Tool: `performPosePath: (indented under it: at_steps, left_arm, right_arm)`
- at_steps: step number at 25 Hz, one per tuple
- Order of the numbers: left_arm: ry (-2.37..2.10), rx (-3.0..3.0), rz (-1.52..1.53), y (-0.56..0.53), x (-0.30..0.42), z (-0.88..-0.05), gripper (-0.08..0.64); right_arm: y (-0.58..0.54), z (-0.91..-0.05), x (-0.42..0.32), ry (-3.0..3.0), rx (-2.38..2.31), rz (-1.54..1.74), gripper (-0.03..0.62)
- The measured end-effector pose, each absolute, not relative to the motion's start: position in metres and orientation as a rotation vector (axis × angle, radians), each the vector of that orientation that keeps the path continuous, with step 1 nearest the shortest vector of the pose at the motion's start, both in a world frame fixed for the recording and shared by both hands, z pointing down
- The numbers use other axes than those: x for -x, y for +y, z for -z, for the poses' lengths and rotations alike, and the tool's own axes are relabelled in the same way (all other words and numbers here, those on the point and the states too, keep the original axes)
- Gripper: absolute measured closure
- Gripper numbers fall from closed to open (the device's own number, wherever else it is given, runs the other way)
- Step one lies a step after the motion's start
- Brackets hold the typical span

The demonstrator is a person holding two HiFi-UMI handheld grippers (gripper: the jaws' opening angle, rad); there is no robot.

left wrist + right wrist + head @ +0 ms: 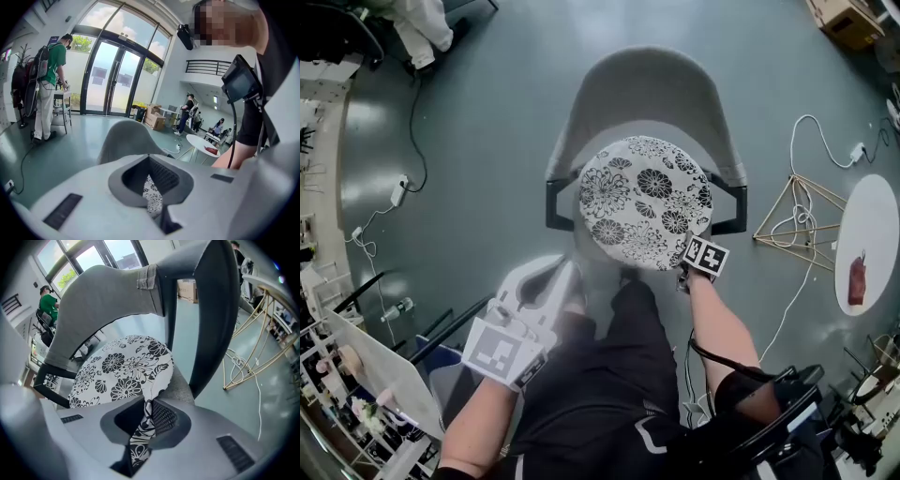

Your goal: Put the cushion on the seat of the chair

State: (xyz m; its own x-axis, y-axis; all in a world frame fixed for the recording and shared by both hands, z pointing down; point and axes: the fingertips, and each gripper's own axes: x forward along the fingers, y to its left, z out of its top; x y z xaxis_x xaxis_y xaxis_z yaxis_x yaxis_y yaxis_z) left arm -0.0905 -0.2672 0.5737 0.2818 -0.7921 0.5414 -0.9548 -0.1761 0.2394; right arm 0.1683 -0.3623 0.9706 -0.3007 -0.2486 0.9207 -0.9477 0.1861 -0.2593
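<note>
The floral cushion [645, 202] lies on the chair [647, 84] seat, clear of the backrest, while at the chair's front the right gripper [145, 423] pinches its rim and the left gripper [152, 192] is closed on a strip of it, with bare floor [487, 159] around the chair.

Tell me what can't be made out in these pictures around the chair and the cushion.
Left gripper: cushion fabric shows in the slit between its jaws in the left gripper view. Whether it is pinched or merely behind is unclear, and the head view blurs that gripper.
Chair seat: almost wholly covered by the cushion in the head view.
Dark red thing on the round white table: too small to name, head view.
</note>
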Motion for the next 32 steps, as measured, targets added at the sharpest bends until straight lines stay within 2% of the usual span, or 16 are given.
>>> performPosePath:
  at_steps: [3,8,12,18,26,32]
  left_arm:
    - [-1.555,-2.019,-0.408,-0.265,0.089,-0.579,0.552]
    - [-1.527,-2.021,-0.398,-0.264,0.085,-0.582,0.552]
    - [-1.526,-2.024,-0.394,-0.260,0.088,-0.583,0.552]
    - [-1.536,-2.051,-0.397,-0.249,0.096,-0.581,0.552]
    - [-1.509,-2.094,-0.357,-0.243,0.093,-0.560,0.552]
    - [-1.503,-2.142,-0.311,-0.236,0.089,-0.537,0.552]
  right_arm:
    - [-0.361,-0.976,-0.171,-1.698,-1.132,-1.113,0.533]
    - [-0.358,-0.988,-0.180,-1.659,-1.137,-1.066,0.443]
    - [-0.358,-0.992,-0.188,-1.626,-1.188,-1.050,0.395]
    - [-0.356,-0.986,-0.202,-1.581,-1.282,-1.038,0.276]
    - [-0.369,-0.932,-0.191,-1.700,-1.313,-0.849,0.265]
    - [-0.374,-0.878,-0.165,-1.852,-1.329,-0.827,0.268]
